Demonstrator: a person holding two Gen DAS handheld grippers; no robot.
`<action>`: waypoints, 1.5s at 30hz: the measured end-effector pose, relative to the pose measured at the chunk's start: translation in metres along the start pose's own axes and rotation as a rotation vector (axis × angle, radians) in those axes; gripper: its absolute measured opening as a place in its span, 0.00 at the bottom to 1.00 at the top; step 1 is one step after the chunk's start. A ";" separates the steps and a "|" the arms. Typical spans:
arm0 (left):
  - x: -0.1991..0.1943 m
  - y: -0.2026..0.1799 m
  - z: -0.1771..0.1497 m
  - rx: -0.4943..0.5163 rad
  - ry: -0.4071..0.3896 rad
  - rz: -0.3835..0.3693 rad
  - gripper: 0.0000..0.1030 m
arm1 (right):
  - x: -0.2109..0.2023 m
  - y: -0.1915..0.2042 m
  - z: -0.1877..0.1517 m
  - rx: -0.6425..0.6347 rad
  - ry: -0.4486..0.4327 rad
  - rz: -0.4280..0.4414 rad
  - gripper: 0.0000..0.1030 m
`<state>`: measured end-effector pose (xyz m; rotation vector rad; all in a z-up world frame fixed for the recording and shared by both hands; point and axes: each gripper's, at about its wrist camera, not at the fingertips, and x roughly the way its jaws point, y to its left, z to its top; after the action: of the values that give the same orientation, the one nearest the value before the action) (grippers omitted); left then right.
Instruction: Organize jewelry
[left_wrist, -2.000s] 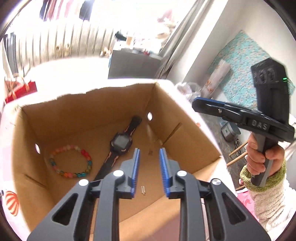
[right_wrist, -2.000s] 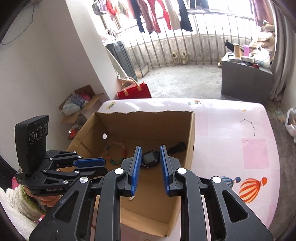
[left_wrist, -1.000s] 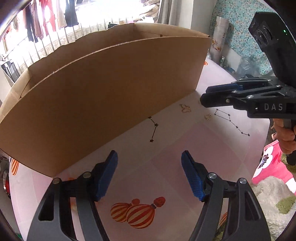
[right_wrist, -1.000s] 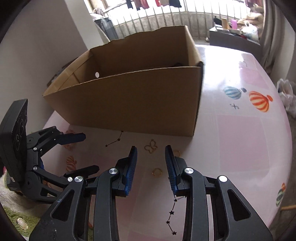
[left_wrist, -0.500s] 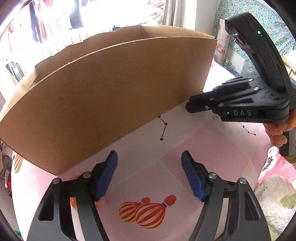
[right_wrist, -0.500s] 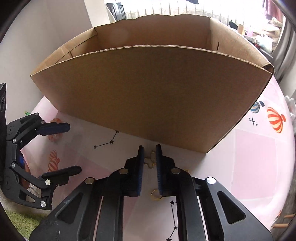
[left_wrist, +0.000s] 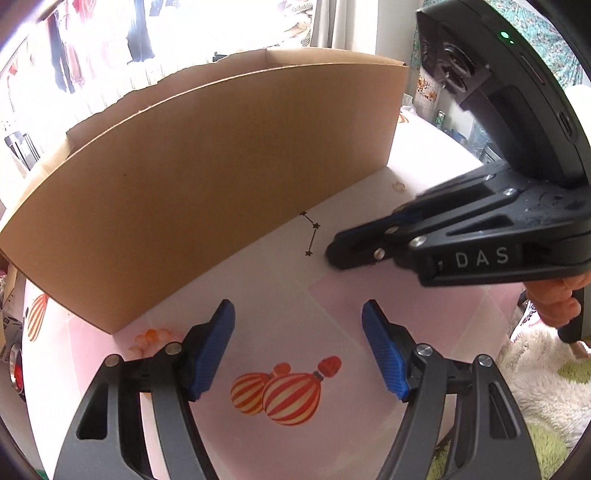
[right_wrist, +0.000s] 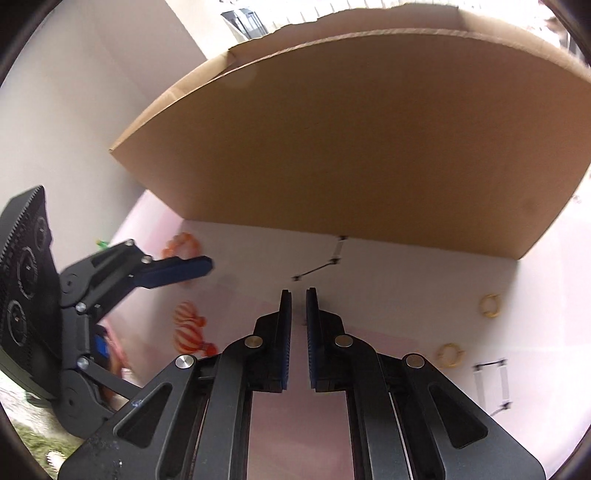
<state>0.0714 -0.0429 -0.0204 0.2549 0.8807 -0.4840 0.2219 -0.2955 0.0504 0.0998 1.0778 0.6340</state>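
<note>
The blue fingers (right_wrist: 284, 339) of the right gripper (right_wrist: 298, 295) are almost pressed together with nothing seen between them, tips low over the pink balloon-print tablecloth (right_wrist: 406, 288). The left gripper (left_wrist: 297, 314) has its fingers spread wide over bare cloth. Two small gold rings lie near the right gripper: one ring (right_wrist: 450, 355) at three o'clock, another gold ring (right_wrist: 489, 305) at two o'clock. At twelve o'clock, farther back, stands the big brown cardboard box (right_wrist: 351, 147).
</note>
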 end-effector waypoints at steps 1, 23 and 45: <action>0.000 0.000 0.001 0.001 -0.002 -0.001 0.67 | 0.000 -0.001 0.000 0.011 -0.003 0.011 0.06; 0.015 -0.032 0.025 0.110 -0.022 -0.014 0.51 | -0.062 -0.052 -0.051 0.245 -0.137 0.057 0.12; 0.029 -0.039 0.037 0.122 0.032 -0.066 0.15 | -0.062 -0.075 -0.059 0.239 -0.138 0.081 0.12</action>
<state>0.0924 -0.1007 -0.0209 0.3466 0.8939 -0.5969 0.1855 -0.4026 0.0425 0.3908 1.0160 0.5599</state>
